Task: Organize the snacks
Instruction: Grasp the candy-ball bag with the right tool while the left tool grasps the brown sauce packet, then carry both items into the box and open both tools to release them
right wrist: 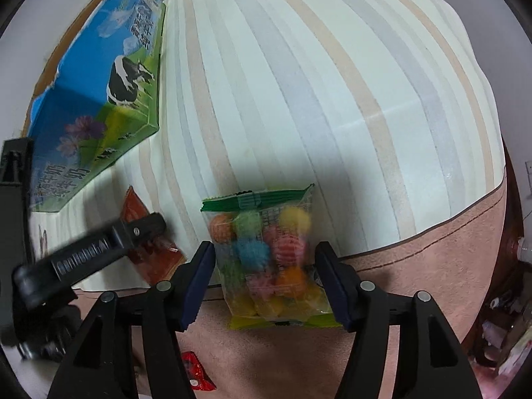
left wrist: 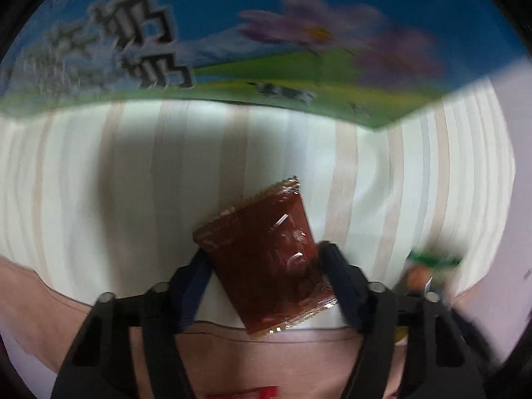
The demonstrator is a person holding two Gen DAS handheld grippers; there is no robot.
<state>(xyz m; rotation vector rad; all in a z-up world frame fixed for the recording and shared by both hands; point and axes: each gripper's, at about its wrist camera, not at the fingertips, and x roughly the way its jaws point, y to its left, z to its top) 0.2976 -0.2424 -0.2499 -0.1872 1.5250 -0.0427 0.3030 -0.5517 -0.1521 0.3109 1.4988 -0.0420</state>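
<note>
Near the cloth's [right wrist: 299, 99] front edge, the left gripper [left wrist: 262, 262] clasped a brown packet [left wrist: 266, 266], the right gripper [right wrist: 264, 262] a candy bag [right wrist: 269, 259]; neither had reached the box [right wrist: 93, 76]

Milk box [right wrist: 99, 76]: blue/green carton w/ cow pic, big Chinese chars on its sides. In right wrist view the lower side shows chars ending in 牛奶 (milk), first ones too skewed to read. Left wrist view: same box [left wrist: 232, 33], chars blurred, 奶 only roughly made out. Left gripper [right wrist: 99, 249], seen from right wrist: raised lettering along its finger, looks like "GenRobot.AI", partly smeared. Candy bag [right wrist: 269, 259]: print too small/blurred to read.
</note>
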